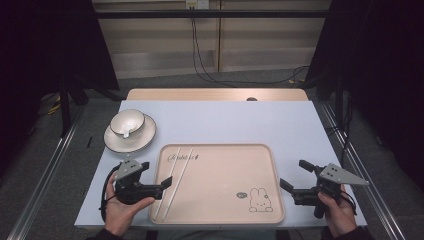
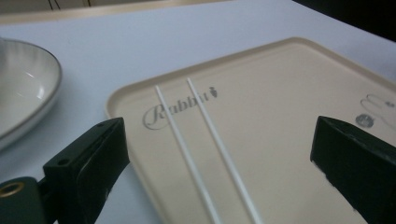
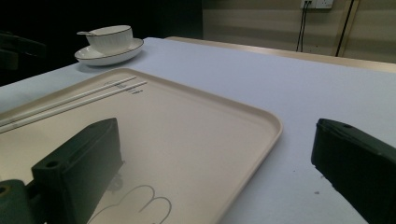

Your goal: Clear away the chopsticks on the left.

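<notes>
Two tongs, left (image 1: 157, 176) and right (image 1: 294, 176), gape empty beside the tray (image 1: 272, 170) (chopsticks (image 1: 173, 182) inside).

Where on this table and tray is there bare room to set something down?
Free: the tray right of the chopsticks, and the table behind it, right of the plate carrying the bowl. Crowded: the front-left, around the left gripper.

Beige tray (image 1: 220, 200) with rabbit drawing, flat on bench near edge. Two white chopsticks (image 1: 173, 182) lie side by side along tray's left part. White bowl (image 1: 127, 122) with spoon on plate (image 1: 145, 137), beyond tray's far-left corner.
</notes>
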Available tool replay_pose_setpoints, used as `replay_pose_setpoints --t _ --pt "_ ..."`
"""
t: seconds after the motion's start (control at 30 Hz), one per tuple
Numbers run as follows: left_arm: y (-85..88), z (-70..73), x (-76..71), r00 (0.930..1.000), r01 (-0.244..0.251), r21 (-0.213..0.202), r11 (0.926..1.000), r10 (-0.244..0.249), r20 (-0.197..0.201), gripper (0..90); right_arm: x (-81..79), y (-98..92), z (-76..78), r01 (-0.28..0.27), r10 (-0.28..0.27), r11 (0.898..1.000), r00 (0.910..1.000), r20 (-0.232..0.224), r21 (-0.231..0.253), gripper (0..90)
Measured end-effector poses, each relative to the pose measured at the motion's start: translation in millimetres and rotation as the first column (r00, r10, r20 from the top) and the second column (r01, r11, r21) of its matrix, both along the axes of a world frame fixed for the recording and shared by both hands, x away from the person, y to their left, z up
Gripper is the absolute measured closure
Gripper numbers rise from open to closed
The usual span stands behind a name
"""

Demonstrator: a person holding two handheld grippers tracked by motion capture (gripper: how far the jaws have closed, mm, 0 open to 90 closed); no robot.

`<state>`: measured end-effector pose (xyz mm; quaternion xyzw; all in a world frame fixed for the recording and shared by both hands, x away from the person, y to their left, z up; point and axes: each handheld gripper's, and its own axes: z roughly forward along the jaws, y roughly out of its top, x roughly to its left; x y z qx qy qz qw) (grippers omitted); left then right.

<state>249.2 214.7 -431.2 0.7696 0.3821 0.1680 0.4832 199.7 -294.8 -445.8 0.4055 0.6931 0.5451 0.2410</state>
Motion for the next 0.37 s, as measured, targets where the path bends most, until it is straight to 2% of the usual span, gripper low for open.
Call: replay_pose_setpoints --t 0.03,0.07,0.13,0.2,0.27,0.33,0.37 --pt "0.0 0.0 0.0 1.0 0.0 0.0 1.0 0.0 0.0 3.8 -0.2 0.6 0.3 0.0 0.0 1.0 1.0 0.0 0.011 1.4" --pt "14.0 0.7 -5.4 0.9998 -0.003 -0.014 0.9999 0.003 0.018 3.2 -0.4 0.2 0.4 0.0 0.0 1.0 1.0 0.002 0.011 1.4" --pt "26.2 0.8 -9.5 0.9989 -0.002 -0.045 0.999 0.004 0.047 3.1 -0.3 0.0 0.4 0.003 -0.004 1.0 1.0 0.003 0.01 1.4" --pt "34.7 -0.2 -12.6 0.9977 -0.011 -0.047 0.9988 0.015 0.066 2.4 -0.1 -0.8 0.8 0.01 -0.01 1.0 0.9999 0.011 0.005 1.4" --pt "43.3 -2.1 -15.4 0.9959 -0.054 -0.052 0.9972 0.057 0.069 2.3 -0.5 -0.7 1.2 0.018 -0.018 1.0 0.9997 0.016 0.012 1.4" --pt "48.4 -0.6 -15.0 0.994 -0.075 -0.087 0.9934 0.082 0.073 2.1 -0.8 -0.8 1.4 0.02 -0.021 1.0 0.9996 0.018 0.012 1.4" --pt "51.7 0.4 -14.9 0.9922 -0.075 -0.081 0.9939 0.083 0.093 2.0 -0.7 -0.8 1.5 0.021 -0.021 1.0 0.9996 0.019 0.013 1.4"
